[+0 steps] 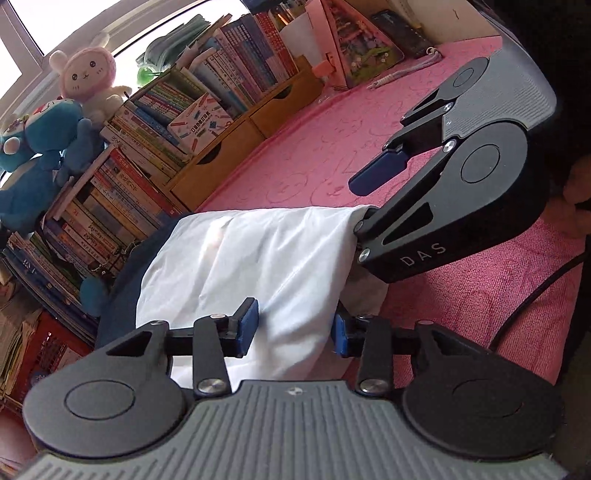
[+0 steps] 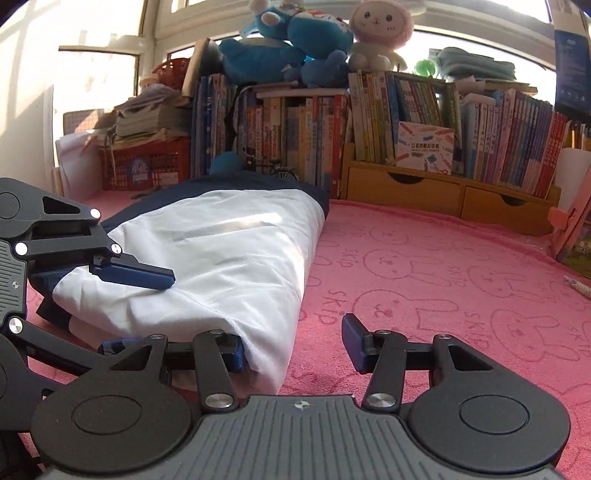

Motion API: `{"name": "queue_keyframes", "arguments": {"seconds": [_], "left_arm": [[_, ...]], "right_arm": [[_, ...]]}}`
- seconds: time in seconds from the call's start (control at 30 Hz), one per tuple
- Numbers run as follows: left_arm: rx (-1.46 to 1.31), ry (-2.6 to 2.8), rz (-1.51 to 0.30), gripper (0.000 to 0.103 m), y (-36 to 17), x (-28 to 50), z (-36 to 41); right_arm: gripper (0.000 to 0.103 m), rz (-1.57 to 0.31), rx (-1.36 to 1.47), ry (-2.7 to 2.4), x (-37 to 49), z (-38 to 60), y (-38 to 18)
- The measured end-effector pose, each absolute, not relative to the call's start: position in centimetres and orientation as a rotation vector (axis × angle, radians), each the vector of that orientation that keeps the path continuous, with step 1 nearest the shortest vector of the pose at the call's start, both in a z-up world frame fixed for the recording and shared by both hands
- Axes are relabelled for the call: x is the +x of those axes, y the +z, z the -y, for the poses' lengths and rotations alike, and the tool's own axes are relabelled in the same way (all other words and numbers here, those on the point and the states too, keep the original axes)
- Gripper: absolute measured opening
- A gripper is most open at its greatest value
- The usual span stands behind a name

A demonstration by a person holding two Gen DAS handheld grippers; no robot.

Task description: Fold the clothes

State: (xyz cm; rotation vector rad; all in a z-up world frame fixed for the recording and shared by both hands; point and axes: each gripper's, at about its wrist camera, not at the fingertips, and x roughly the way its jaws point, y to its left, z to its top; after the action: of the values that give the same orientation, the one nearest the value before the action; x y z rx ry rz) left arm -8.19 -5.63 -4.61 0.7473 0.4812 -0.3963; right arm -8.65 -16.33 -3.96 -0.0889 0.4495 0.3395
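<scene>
Two tools are set at the near edge of the white garment [image 2: 221,266], which lies folded on the pink desk [image 2: 443,280]. The left tool [image 1: 295,328] straddles cloth, unclamped; the right tool [image 2: 295,347], at its 3 o'clock, stands apart. All layers should be pinched evenly before lifting.

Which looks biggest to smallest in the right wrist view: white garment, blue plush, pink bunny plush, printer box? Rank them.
1. white garment, though it lies nearest the camera
2. blue plush
3. pink bunny plush and printer box: too alike to rank
</scene>
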Motion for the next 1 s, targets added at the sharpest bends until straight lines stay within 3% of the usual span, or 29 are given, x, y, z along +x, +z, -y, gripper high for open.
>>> {"name": "queue_keyframes", "arguments": {"seconds": [0.33, 0.73, 1.0], "left_arm": [[0.691, -0.349, -0.52, 0.026, -3.9, -8.1, 4.1], [0.586, -0.179, -0.626, 0.023, -3.8, -10.3, -2.5], [0.552, -0.158, -0.624, 0.023, -4.1, -11.2, -2.9]], "right_arm": [[0.05, -0.446, -0.095, 0.313, -8.7, 16.1, -4.1], [0.05, -0.451, -0.094, 0.296, -8.6, 16.2, -4.2], [0.051, -0.468, -0.159, 0.284, -9.1, 15.8, -4.5]]}}
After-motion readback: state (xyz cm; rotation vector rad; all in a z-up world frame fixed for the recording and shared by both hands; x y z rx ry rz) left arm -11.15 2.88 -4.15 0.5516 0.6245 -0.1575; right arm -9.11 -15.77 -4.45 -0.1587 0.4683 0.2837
